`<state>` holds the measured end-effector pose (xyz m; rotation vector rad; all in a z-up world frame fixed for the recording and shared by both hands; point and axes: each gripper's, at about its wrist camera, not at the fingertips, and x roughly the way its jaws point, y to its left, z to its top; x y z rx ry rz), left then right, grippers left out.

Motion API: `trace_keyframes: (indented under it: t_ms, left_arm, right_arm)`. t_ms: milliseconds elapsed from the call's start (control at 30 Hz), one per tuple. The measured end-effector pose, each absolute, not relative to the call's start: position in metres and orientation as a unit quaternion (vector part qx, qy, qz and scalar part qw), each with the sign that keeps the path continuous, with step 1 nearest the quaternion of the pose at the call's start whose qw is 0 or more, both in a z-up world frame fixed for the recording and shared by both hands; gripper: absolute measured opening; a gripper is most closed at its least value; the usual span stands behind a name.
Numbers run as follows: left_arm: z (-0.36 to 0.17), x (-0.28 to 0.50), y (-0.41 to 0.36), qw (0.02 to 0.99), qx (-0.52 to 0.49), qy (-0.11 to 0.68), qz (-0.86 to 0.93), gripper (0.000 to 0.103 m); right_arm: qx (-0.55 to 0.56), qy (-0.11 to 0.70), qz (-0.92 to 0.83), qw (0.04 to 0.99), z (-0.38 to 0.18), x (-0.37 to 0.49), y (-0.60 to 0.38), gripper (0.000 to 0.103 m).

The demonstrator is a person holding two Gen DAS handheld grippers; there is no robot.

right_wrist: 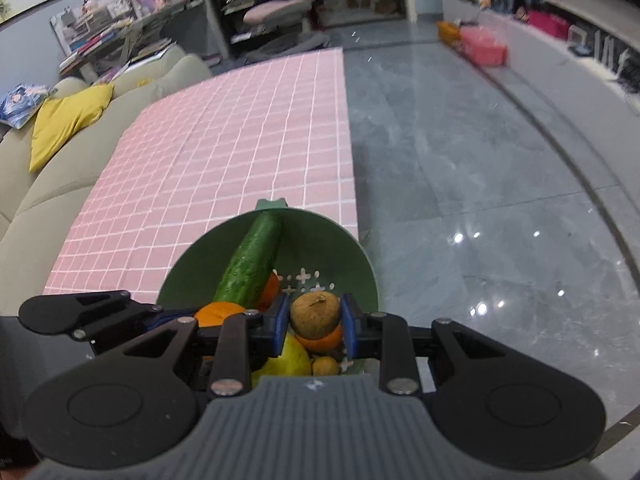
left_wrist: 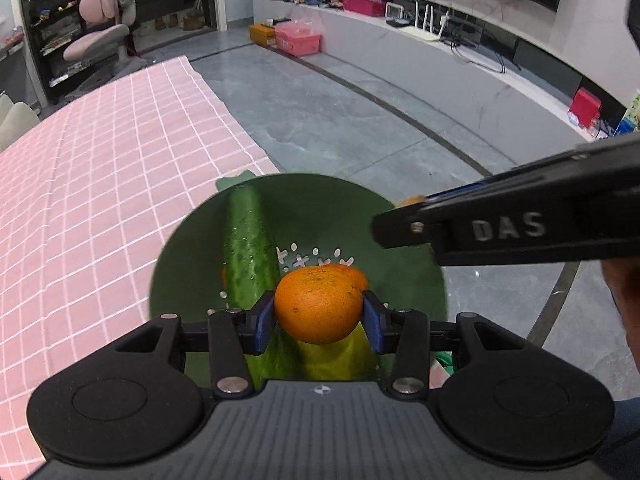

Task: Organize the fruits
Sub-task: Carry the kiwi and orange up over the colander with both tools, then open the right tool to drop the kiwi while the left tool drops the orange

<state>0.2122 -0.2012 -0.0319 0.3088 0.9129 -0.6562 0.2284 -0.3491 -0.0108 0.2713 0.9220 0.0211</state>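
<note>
Left wrist view shows your left gripper (left_wrist: 319,312) with its blue-padded fingers (left_wrist: 264,320) pinching a round orange mandarin (left_wrist: 318,304), held above the round green plastic colander bowl (left_wrist: 340,208). A long dark green cucumber (left_wrist: 248,248) leans inside that bowl against its far rim, and the bowl sits at the near edge of the desk covered by a pink checked cloth (left_wrist: 100,180). Right wrist view shows your right gripper (right_wrist: 315,320) with its fingers (right_wrist: 282,316) clamped on a small round brown fruit (right_wrist: 315,314), also over the bowl (right_wrist: 360,264). Below it inside the bowl lie another orange (right_wrist: 324,342), a yellow-green fruit (right_wrist: 290,360) and a second small brown fruit (right_wrist: 325,366).
</note>
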Motion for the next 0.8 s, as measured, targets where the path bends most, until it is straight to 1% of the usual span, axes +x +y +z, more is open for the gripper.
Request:
trace_keyframes:
  t_ms: [233,333,600,800]
  left_arm:
    - [-0.038,0.221,-0.21,0.831,0.147,0.432,-0.318,0.051]
    - [-0.04,0.223,-0.212,0.829,0.15,0.435,-0.319,0.053]
    - [-0.048,0.234,-0.217,0.824,0.136,0.452,-0.314,0.055]
    - [-0.048,0.235,-0.218,0.829,0.144,0.445,-0.306,0.056]
  right_arm:
    - [0.121,0.471,0.025,0.874,-0.038,0.262,-0.354,0.024]
    - [0.113,0.478,0.029,0.87,-0.044,0.267,-0.353,0.024]
    - [0.097,0.49,0.044,0.865,-0.055,0.278,-0.352,0.024]
    - [0.077,0.504,0.062,0.858,-0.058,0.291,-0.349,0.024]
